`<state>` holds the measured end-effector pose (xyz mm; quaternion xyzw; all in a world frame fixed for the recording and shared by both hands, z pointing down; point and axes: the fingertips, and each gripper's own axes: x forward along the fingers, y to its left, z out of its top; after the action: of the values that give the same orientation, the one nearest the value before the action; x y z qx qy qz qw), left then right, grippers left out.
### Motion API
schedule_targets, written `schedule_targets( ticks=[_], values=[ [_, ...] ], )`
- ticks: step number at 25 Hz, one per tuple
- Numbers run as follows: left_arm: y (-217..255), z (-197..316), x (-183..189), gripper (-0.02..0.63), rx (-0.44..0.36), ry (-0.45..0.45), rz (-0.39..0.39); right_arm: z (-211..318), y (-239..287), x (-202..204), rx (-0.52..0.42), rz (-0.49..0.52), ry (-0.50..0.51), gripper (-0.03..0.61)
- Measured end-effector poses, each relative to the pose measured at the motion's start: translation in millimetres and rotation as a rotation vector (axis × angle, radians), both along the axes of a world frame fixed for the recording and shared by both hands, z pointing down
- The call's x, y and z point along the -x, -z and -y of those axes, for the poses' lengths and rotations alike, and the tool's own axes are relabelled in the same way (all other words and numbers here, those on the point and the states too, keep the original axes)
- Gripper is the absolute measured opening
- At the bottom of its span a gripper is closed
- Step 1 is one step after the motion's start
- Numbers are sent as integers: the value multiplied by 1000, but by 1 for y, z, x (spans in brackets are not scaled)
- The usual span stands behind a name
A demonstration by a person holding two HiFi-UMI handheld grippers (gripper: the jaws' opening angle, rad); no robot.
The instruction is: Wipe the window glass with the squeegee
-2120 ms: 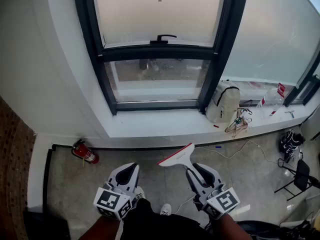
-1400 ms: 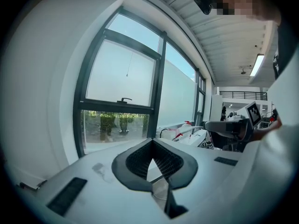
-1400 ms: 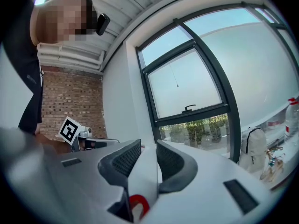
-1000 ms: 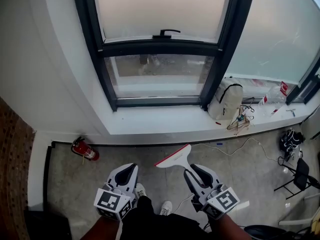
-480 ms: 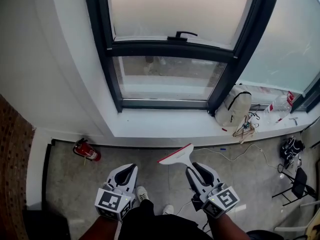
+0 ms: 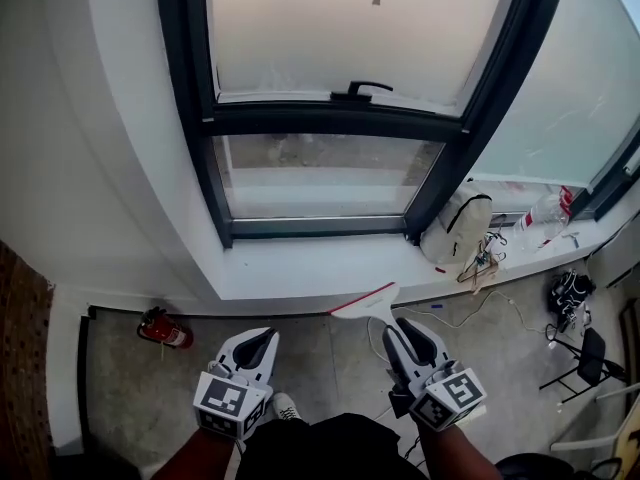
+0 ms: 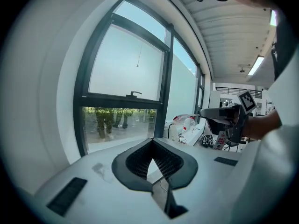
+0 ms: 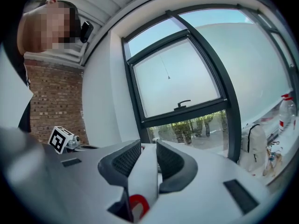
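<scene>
I hold two grippers and one squeegee. My left gripper (image 6: 258, 340) is clenched on nothing, its jaw tips meeting in its own view (image 7: 153, 148). My right gripper (image 6: 410, 333) grasps the white plastic squeegee with the red-edged blade (image 6: 365, 301); in the right gripper view its white handle (image 8: 145, 181) runs between the ribbed pads. At 12 o'clock stands one dark-framed window with two panes in front of me, a frosted upper pane (image 6: 350, 28) and a clear lower pane (image 6: 320, 173), and one black lever handle (image 6: 355, 89) on the bar between them. On the floor at 10 o'clock of my left gripper lies one red fire extinguisher (image 6: 163, 330). On the white sill (image 6: 300, 258), at 2 o'clock, lean one cream backpack (image 6: 455, 226) and one clear plastic bottle with a red label (image 6: 543, 213). Compared with half a second ago, the blade has risen to overlap the sill's front edge, where it showed over bare floor before; my left gripper sits as it did. The squeegee blade juts out at 11 o'clock from my right gripper's jaws, well apart from the glass.
</scene>
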<state>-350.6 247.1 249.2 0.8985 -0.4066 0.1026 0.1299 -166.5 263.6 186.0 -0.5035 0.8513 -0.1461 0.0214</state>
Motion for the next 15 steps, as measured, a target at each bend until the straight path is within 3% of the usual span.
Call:
schedule_targets(
  ticks=[8,15],
  values=[
    [-1,27,5,0,-7,-73,28,22,5,4,-7,-8,-69,92],
    [-20,53,-19,0,31,-120,34,37,-16,-32,49,-43,-150,92]
  ],
)
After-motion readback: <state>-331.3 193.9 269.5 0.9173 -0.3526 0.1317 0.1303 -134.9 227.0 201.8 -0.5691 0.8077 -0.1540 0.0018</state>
